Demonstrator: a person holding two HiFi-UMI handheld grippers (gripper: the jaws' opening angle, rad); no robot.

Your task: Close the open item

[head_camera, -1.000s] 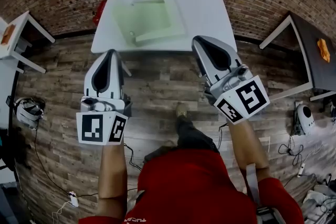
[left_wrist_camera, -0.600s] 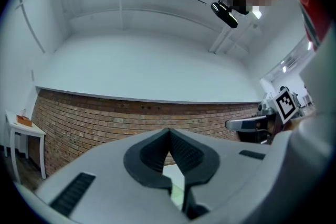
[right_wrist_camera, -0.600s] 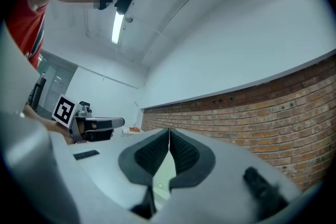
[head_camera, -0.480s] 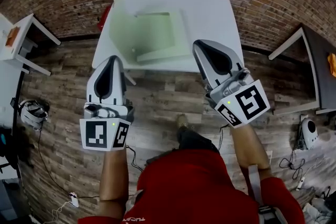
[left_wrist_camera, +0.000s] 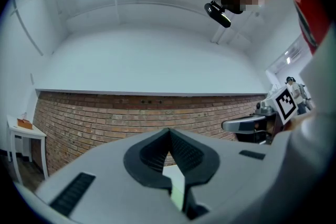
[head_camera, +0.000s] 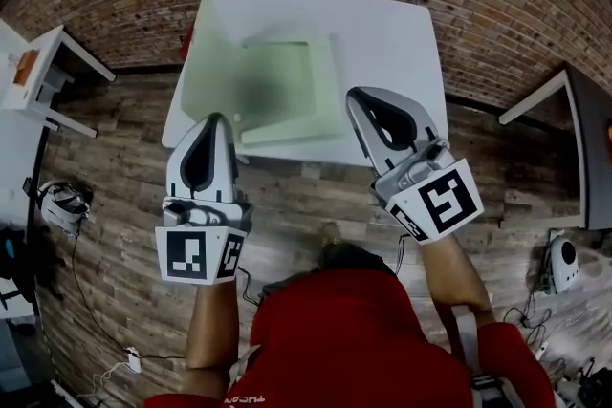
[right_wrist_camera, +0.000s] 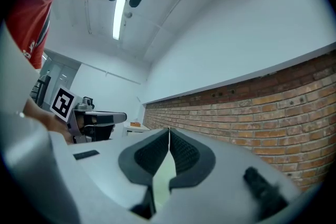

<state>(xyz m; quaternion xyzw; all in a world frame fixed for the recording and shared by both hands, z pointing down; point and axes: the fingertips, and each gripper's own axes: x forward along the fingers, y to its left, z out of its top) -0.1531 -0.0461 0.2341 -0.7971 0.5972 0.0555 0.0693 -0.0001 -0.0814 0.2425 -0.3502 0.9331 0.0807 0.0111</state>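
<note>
On the white table (head_camera: 402, 33) a pale green box (head_camera: 282, 96) lies open, lid (head_camera: 198, 53) upright — left gripper (head_camera: 212, 119) and right gripper (head_camera: 357, 97), jaws pressed together and empty, should tip it over gently.

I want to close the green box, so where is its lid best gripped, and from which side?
Probably the free top edge of the lid, coming from the left. It stands upright along the left side of the box, seemingly hinged at the bottom, so moving that edge rightward should swing it shut.
</note>
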